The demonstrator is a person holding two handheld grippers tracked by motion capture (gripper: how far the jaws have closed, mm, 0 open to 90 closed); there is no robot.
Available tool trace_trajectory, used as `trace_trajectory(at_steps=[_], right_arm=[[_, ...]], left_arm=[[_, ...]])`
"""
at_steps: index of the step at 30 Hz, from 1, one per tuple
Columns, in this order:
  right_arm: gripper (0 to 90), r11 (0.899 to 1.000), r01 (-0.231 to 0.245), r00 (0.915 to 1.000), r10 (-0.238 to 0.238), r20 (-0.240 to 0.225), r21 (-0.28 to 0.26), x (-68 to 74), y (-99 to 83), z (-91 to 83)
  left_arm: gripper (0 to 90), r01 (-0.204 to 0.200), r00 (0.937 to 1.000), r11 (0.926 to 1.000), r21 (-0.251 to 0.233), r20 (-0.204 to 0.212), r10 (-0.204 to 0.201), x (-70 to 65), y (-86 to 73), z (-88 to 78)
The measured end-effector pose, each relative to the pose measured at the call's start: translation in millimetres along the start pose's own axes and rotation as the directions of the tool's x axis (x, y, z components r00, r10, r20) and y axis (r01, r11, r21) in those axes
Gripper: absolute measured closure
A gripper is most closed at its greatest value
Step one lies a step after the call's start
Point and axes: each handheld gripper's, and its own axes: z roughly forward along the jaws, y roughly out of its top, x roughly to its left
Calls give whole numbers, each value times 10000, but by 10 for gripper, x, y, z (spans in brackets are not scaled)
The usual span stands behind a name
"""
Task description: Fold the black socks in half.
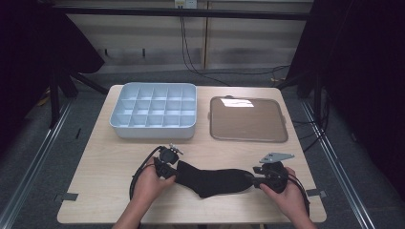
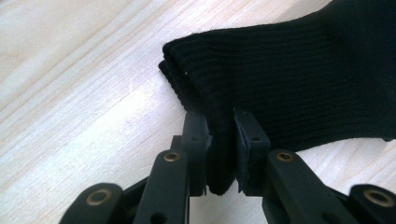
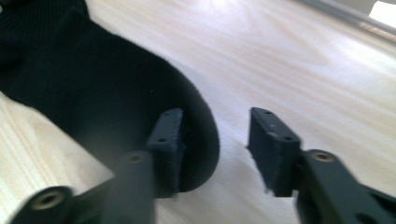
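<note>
Two hand-held grippers sit at the near edge of a pale wooden table [image 1: 100, 157], one at each end of a black ribbed knit sock [image 1: 212, 180] that lies flat and stretched sideways between them. The left gripper [image 1: 171, 172] is at the sock's cuff end; in the left gripper view its two black jaws are pressed together on a fold of the cuff [image 2: 219, 140], with the fabric pinched between the pads and the rest of the sock spreading away over the wood. The person's left hand [image 1: 150, 183] wraps the gripper's handle, and a black cable loops out beside it.

At the toe end the right gripper [image 1: 255, 180] is held by the right hand [image 1: 286, 195], with a grey three-cornered plate [image 1: 276, 156] on top. In the right gripper view its jaws stand apart — one pad lies over the rounded toe of the sock [image 3: 93, 93], the other is clear of it above bare wood, so nothing is clamped. That view is somewhat blurred.

Farther back on the table, well apart from the sock, stands a light blue plastic organiser tray with a grid of small compartments [image 1: 154, 110] — to its right lies a flat brown rectangular lid with rounded corners [image 1: 248, 119], catching a bright reflection near its far edge. Grey floor and dark frame legs surround the table.
</note>
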Motion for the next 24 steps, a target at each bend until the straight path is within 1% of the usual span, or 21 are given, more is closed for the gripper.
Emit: trace_trajectory(at_steps=[2,5,6,9,11,12,13,15,16,17,18,19,20,23,24], right_arm=[[635,9998,-124,9999,126,-87,165,0,-37,61],[635,9997,-204,9996,207,-175,153,-6,-54,82],[625,9998,-176,9996,177,-224,51,5,-46,87],[616,10000,-87,9997,88,-235,39,31,-30,95],[608,10000,-25,9996,26,-269,59,51,-20,110],[603,10000,-17,9993,19,-370,53,68,-20,133],[603,10000,-17,9993,19,-370,53,68,-20,133],[603,9999,-52,9993,56,-364,127,76,-18,139],[603,9999,-135,9990,139,-422,103,74,-14,136],[603,9999,-135,9990,139,-422,103,74,-14,136],[603,9997,-215,9988,219,-446,85,68,-9,132],[601,9997,-240,9985,242,-481,61,66,-7,132],[601,9997,-244,9988,246,-427,65,68,-4,129],[600,9997,-233,9986,234,-476,36,79,-1,125],[596,9999,-121,9986,125,-505,71,91,-2,133]], left_arm=[[769,-11,10000,9999,100,-49,12,15,-10,-21],[772,-36,9999,9999,137,-125,38,27,-18,-36],[773,-21,9999,9999,141,-116,23,32,-22,-40],[775,-61,9998,9998,169,-191,64,43,-28,-60],[776,2,9998,9998,189,-212,2,45,-28,-79],[776,-79,9998,9998,201,-203,83,54,-22,-106],[777,-79,9998,9998,201,-203,83,54,-22,-106],[777,8,9998,9999,171,-179,-5,52,-12,-138],[777,-49,9999,9998,167,-153,51,59,3,-181],[778,-49,9999,9998,167,-153,51,59,3,-181],[778,77,9999,9999,112,-92,-76,63,15,-219],[778,77,9999,9999,112,-92,-76,63,15,-219],[779,16,9999,9999,107,-143,-15,70,35,-268],[779,14,9999,10000,30,-125,-14,66,60,-314],[779,7,10000,10000,-19,-75,-7,54,85,-352]])
